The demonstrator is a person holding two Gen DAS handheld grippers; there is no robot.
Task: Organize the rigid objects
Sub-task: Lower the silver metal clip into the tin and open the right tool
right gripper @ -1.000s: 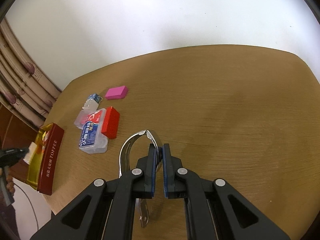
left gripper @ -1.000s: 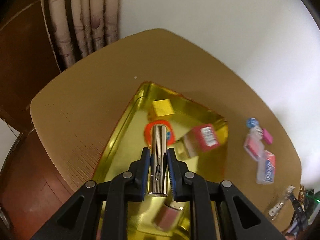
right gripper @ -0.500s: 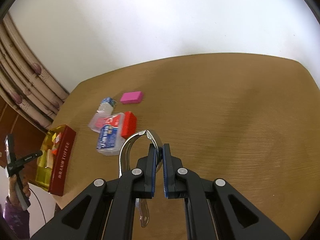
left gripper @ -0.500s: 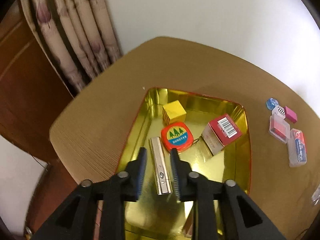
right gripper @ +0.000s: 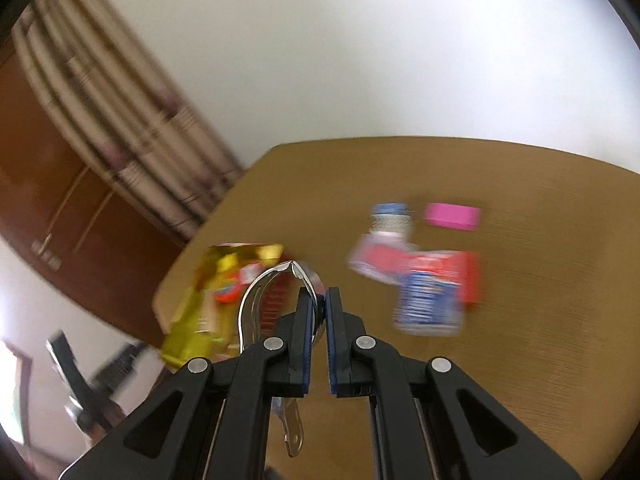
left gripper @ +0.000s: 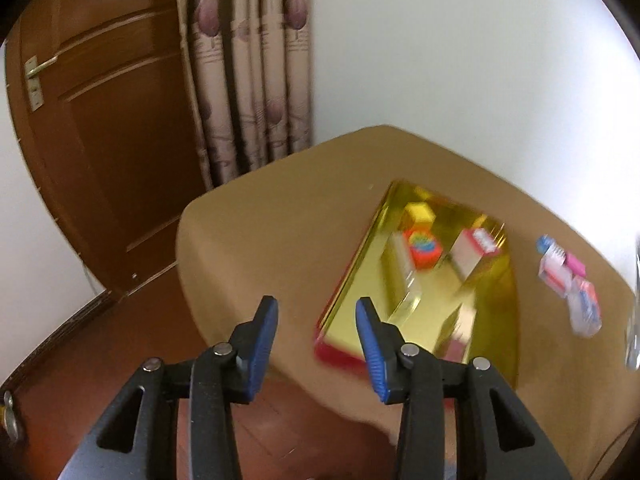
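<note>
Right gripper [right gripper: 318, 308]: jaws clamped on a curved, shiny metal clip-like tool [right gripper: 256, 300] — its bowed arm rises to a peak above the pads and its tail hangs below them. Its exact type cannot be told through the blur. It is carried in the air above the tan wooden table [right gripper: 520, 360].

Left gripper [left gripper: 316, 320]: jaws opening, nothing between the blue pads. It hangs over the near table corner, off the tray.

Destination: the shallow gold-lined tray with red outer walls [left gripper: 496, 320] lies at 2 o'clock from the left gripper, and at 10 o'clock from the right pads in the right wrist view. It already holds a yellow cube [left gripper: 420, 214], an orange-rimmed round item [left gripper: 424, 248], a red-and-white box [left gripper: 476, 250] and a silver bar [left gripper: 404, 268].

Loose items to the right of the tray: a pink block [right gripper: 452, 216], a blue-capped piece [right gripper: 390, 216] and clear cases with red and blue labels [right gripper: 424, 288].

Judgement — step in hand is carrying the metal tool to the tray. To do it well:
- keep the grip firm on the thin arm; it could pivot;
- clear the tray's wall before lowering;
- aim for bare gold floor near the front, away from the silver bar;
- release low, so nothing bounces.
</note>
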